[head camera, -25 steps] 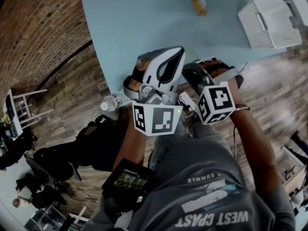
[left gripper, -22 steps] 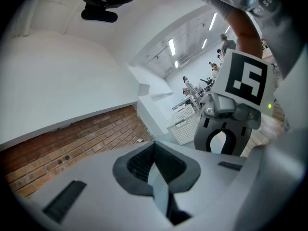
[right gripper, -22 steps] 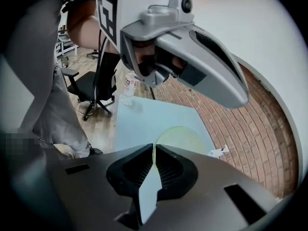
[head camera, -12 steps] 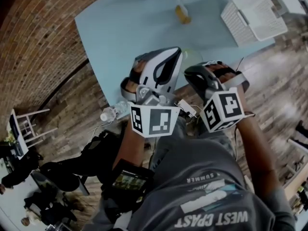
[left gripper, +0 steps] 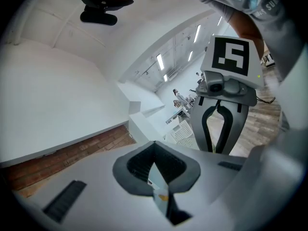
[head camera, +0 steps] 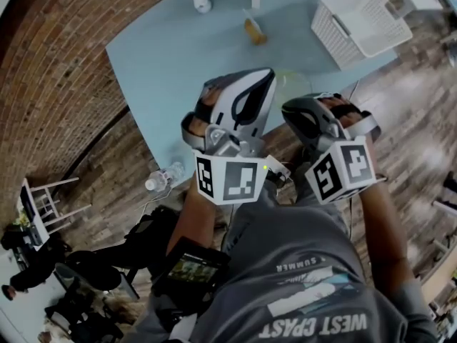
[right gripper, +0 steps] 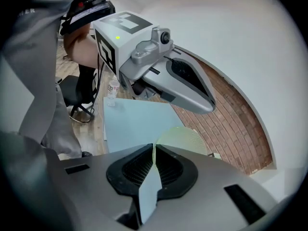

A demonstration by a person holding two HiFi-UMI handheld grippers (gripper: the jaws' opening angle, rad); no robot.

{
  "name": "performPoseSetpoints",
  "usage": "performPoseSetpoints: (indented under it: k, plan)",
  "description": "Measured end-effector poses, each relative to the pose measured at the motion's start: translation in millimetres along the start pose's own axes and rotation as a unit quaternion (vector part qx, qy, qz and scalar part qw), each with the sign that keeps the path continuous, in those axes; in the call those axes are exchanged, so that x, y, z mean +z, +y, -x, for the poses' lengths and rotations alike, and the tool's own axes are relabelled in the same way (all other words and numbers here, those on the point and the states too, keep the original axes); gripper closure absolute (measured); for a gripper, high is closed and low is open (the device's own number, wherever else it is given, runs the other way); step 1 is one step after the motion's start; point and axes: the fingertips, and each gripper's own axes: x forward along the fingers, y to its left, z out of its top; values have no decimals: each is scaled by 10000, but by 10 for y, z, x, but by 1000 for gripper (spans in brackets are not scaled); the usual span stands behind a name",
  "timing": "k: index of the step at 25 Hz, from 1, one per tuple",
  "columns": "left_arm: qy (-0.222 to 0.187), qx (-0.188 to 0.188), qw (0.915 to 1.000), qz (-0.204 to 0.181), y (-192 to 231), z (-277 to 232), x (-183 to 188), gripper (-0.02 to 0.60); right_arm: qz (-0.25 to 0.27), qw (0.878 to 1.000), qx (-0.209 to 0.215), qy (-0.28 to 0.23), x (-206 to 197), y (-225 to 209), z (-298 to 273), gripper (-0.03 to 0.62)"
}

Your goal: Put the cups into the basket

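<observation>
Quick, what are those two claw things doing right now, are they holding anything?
Left gripper: shut, jaws together, holding nothing.
Right gripper: shut, jaws together, holding nothing.

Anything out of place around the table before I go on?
A clear plastic bottle sits on the wood floor by the near corner of the table. The orange cup may be tipped; too small to tell. The basket looks fine.
</observation>
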Motion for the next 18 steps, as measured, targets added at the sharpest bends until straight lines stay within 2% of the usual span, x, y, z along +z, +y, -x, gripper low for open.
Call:
performPoseSetpoints:
  k: [8, 18]
  plan:
    - [-86, 2, 10000, -31, -98, -465, 299, 580, -82, 9999, -64, -15, -424, -233, 336, 565]
    - [-11, 21, 9998, -190, -462, -1420, 715, 580, 12, 10000, 20, -73, -1318, -576, 811, 565]
